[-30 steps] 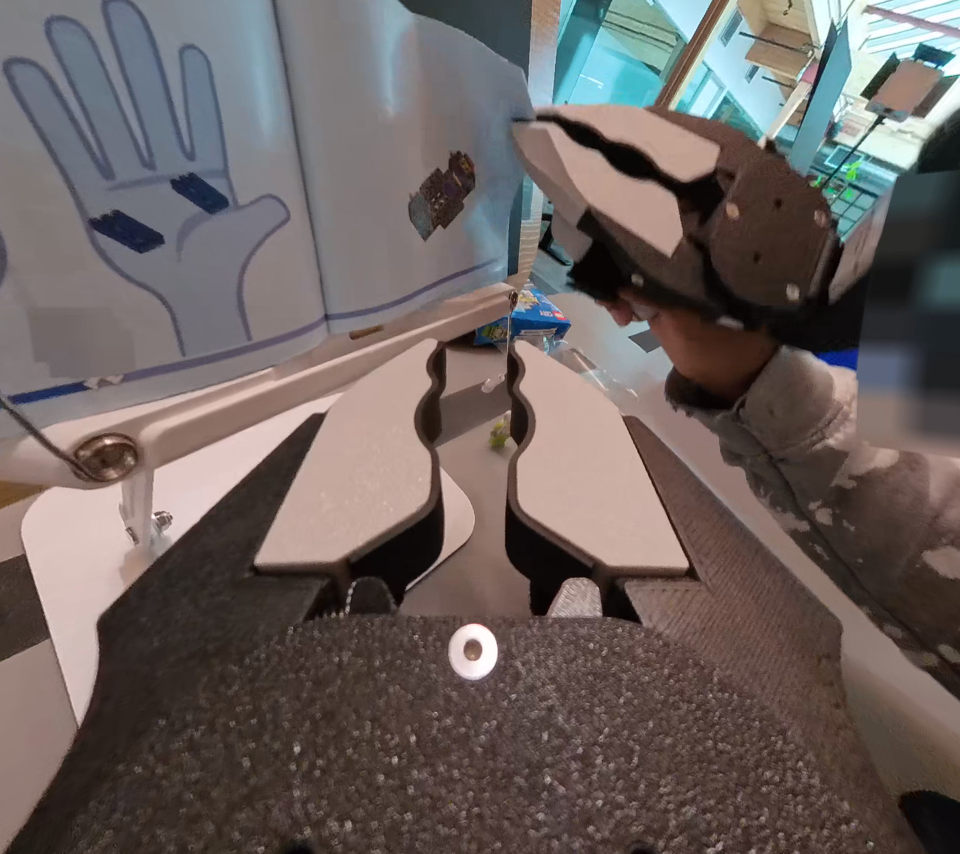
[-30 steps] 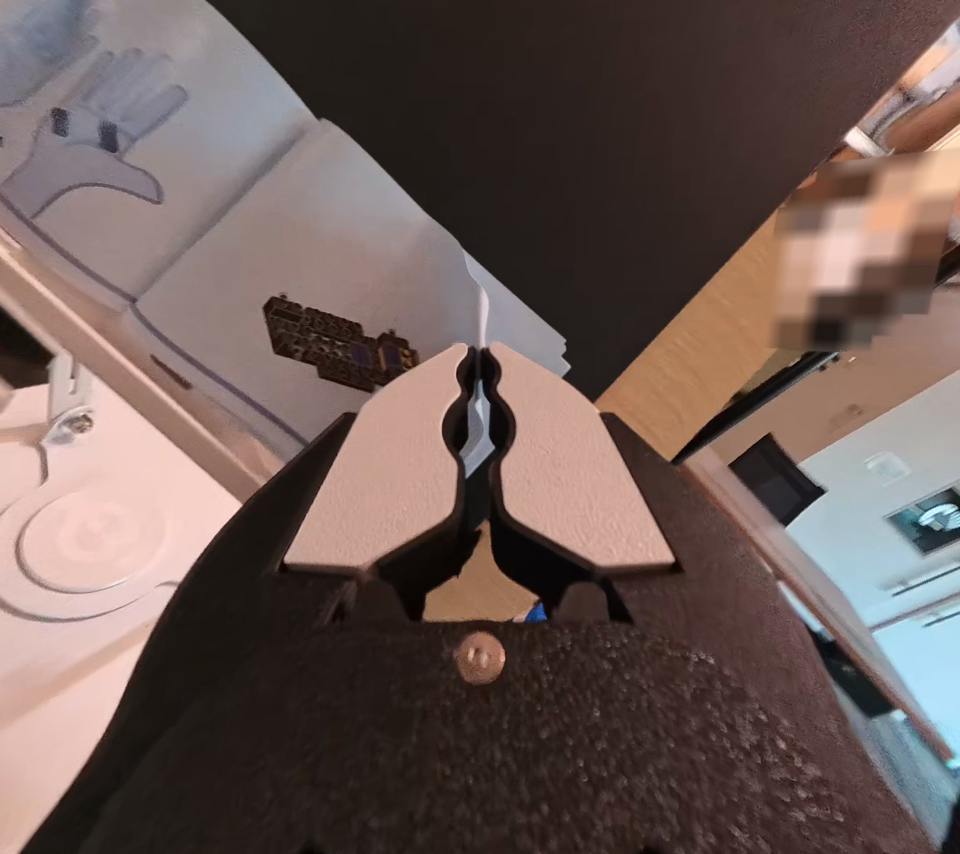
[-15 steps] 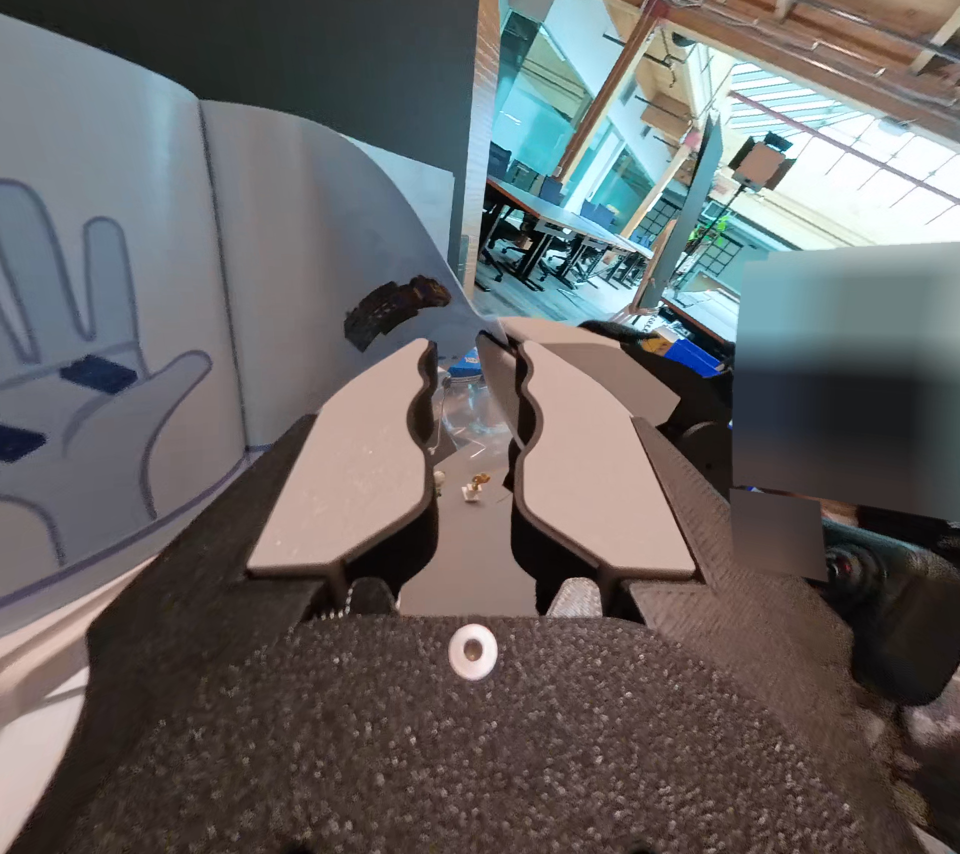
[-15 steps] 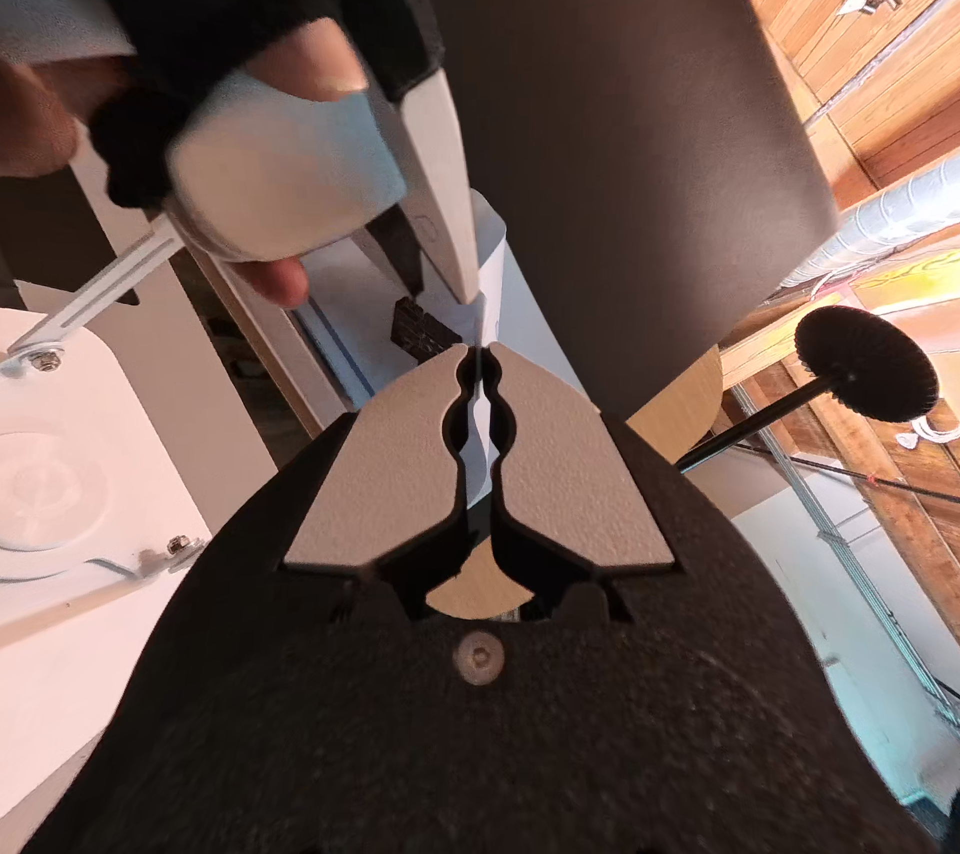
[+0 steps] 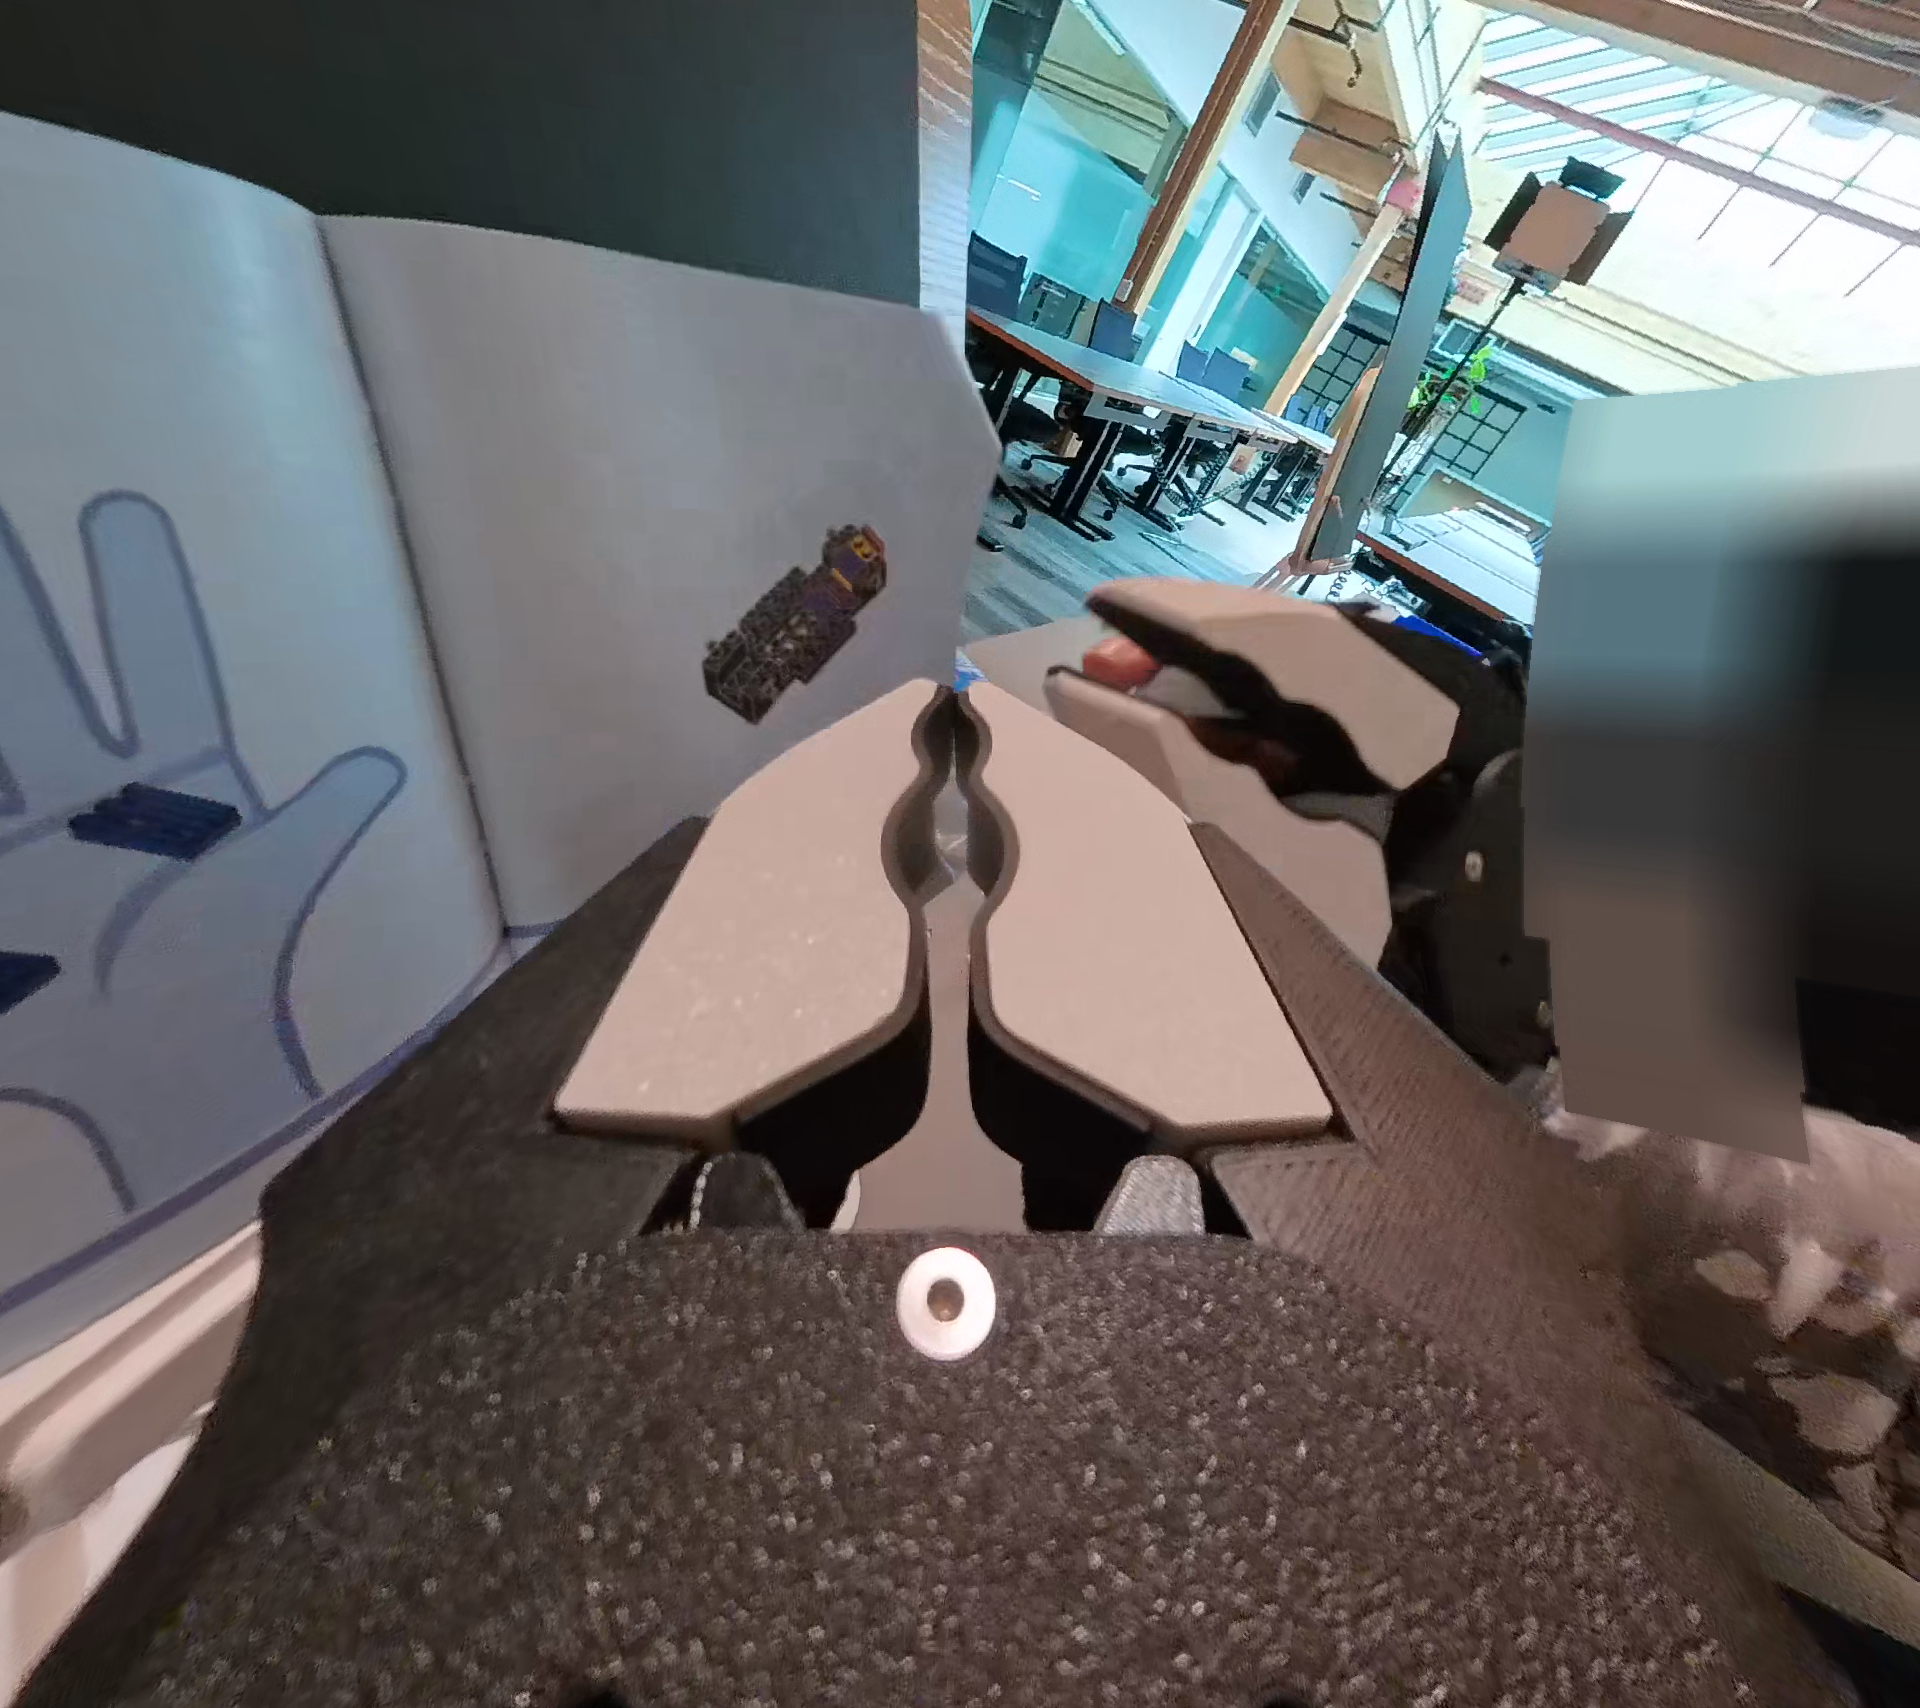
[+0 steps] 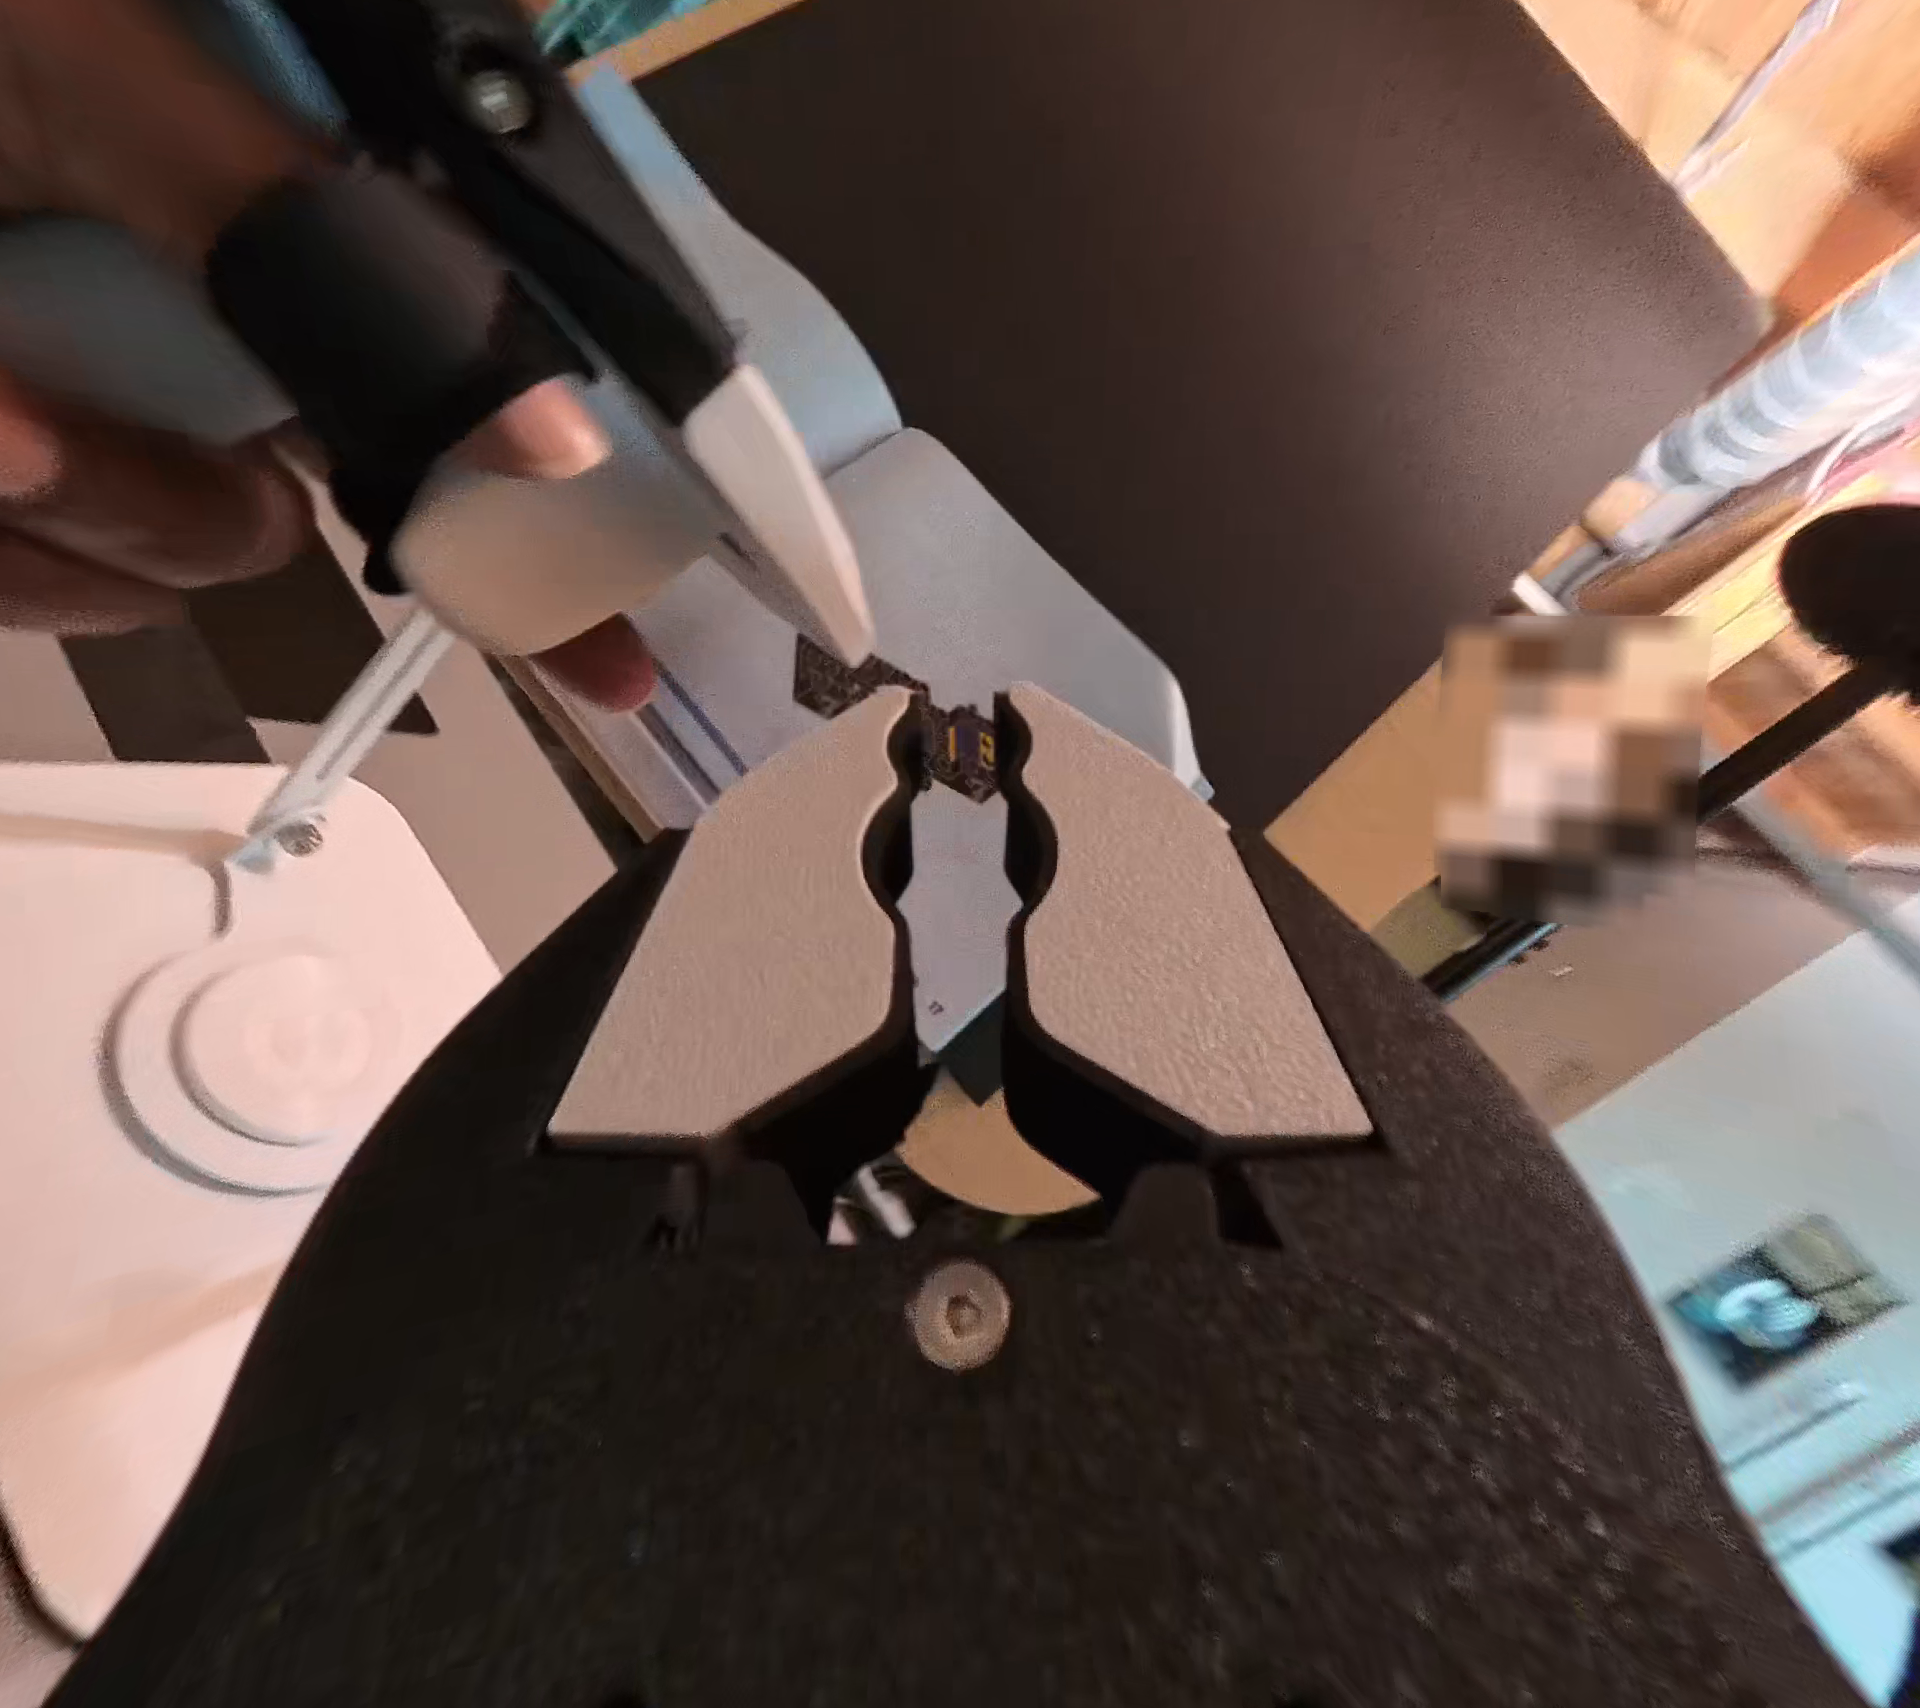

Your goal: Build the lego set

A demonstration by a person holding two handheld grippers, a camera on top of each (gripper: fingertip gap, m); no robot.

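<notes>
An open instruction booklet (image 5: 623, 515) stands on a white holder; its right page bears a small picture of a dark brick model (image 5: 795, 624), its left page a drawn hand. My left gripper (image 5: 953, 702) is shut, its tips pinching the right page's lower outer edge. In the right wrist view it shows at the upper left, with one of its fingers (image 6: 790, 495) lying on the booklet (image 6: 987, 578). My right gripper (image 6: 956, 708) is open and empty just in front of the page, with the model picture (image 6: 971, 749) showing between its tips. It also shows open in the left wrist view (image 5: 1081, 645).
The white stand base (image 6: 156, 983) lies at the lower left under the booklet. A black backdrop board (image 6: 1195, 256) rises behind it. A person's patterned sleeve (image 5: 1766, 1295) is at the right. Office desks (image 5: 1164, 401) stand far beyond. Only a small space, under 4 cm, lies between the two pairs of fingers.
My right gripper, shut on the page edge before, has let go and opened. My left gripper has closed from open onto the page's edge, and the page now stands flatter.
</notes>
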